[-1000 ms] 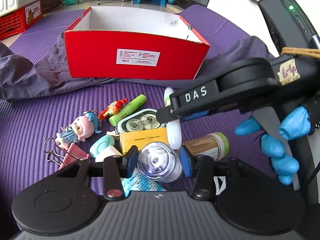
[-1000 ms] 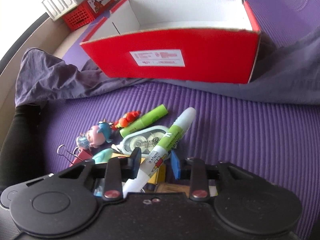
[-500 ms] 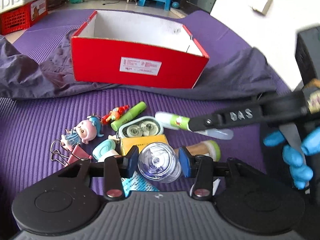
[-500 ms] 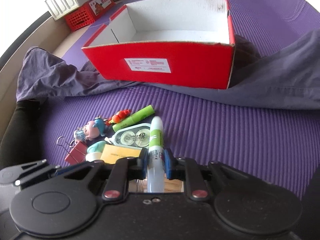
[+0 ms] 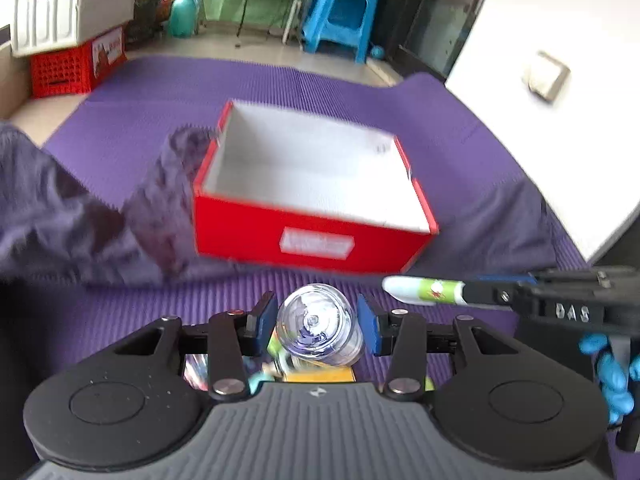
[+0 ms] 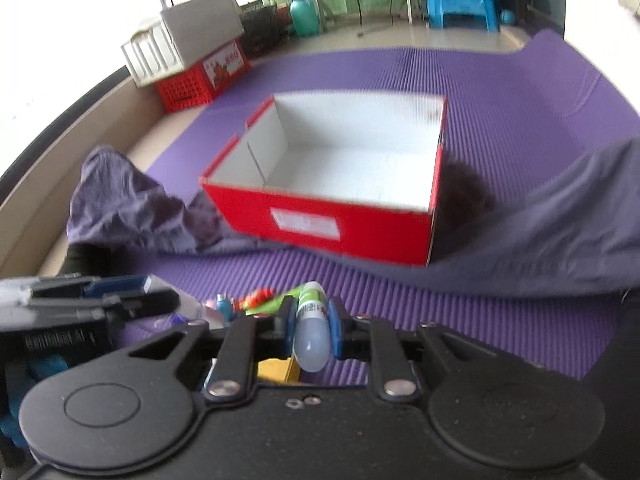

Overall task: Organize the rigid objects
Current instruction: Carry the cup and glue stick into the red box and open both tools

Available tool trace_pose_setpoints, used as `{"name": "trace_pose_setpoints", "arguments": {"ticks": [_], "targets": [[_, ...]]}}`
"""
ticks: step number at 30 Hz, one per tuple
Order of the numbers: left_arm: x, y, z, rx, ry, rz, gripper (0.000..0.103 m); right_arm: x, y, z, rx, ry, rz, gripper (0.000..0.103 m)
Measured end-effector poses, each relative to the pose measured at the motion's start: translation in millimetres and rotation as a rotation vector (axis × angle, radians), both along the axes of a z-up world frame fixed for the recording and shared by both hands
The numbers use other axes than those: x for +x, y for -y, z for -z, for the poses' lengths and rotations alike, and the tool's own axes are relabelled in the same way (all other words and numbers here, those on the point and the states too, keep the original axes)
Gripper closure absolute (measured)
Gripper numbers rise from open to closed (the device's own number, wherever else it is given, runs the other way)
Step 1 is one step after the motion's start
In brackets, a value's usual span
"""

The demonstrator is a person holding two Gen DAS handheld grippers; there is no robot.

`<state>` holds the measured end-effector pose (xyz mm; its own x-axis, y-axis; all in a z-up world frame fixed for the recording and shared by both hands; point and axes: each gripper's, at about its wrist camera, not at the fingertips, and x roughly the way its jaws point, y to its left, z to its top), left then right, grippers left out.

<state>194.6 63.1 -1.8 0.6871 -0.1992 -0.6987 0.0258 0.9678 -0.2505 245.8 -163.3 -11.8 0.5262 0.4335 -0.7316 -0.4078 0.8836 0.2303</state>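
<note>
1. Left wrist view: a clear round jar is being pinched between the blue pads of the left gripper, its round end facing the lens, so the long axis is running straight ahead toward 12 o'clock. The red box is sitting at 12 o'clock too, open top showing a white floor with nothing seen in it. So the box is lying dead ahead of the jar, and a carry forward and up over the near red wall is probably what's being called for.

2. Same view: the right gripper is being seen at 3 o'clock, closed on a white-and-green glue pen whose tip is pointing toward 9 o'clock, crosswise to the box front. Both grippers are looking about equally near the box; hard to call.

3. Right wrist view: the glue pen is being squeezed by the right gripper, long axis pointing to 12 o'clock, with the red box at 12 o'clock. The left gripper is poking in at 9 o'clock.

4. Surface and room: everything is being done on a ribbed purple mat, with a dark purple cloth bunched against the box. A blue stool and red crate are sitting well behind, around 11 to 12 o'clock.
</note>
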Motion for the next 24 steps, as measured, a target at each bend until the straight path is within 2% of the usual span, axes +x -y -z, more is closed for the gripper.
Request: {"name": "trace_pose_setpoints", "arguments": {"ticks": [7,12,17,24], "targets": [[51,-9,-49,0.043,0.065,0.001,0.06,28,-1,-28,-0.001,0.09,0.03,0.087],[93,-2,-68,0.082,0.093,0.015,0.06,56,-9,-35,0.003,0.128,0.057,0.087],[135,3,-62,0.119,0.075,0.016,0.06,88,-19,-27,-0.017,0.142,0.091,0.087],[191,3,-28,0.123,0.013,-0.009,0.06,134,-37,5,-0.076,0.128,0.118,0.087]]}}
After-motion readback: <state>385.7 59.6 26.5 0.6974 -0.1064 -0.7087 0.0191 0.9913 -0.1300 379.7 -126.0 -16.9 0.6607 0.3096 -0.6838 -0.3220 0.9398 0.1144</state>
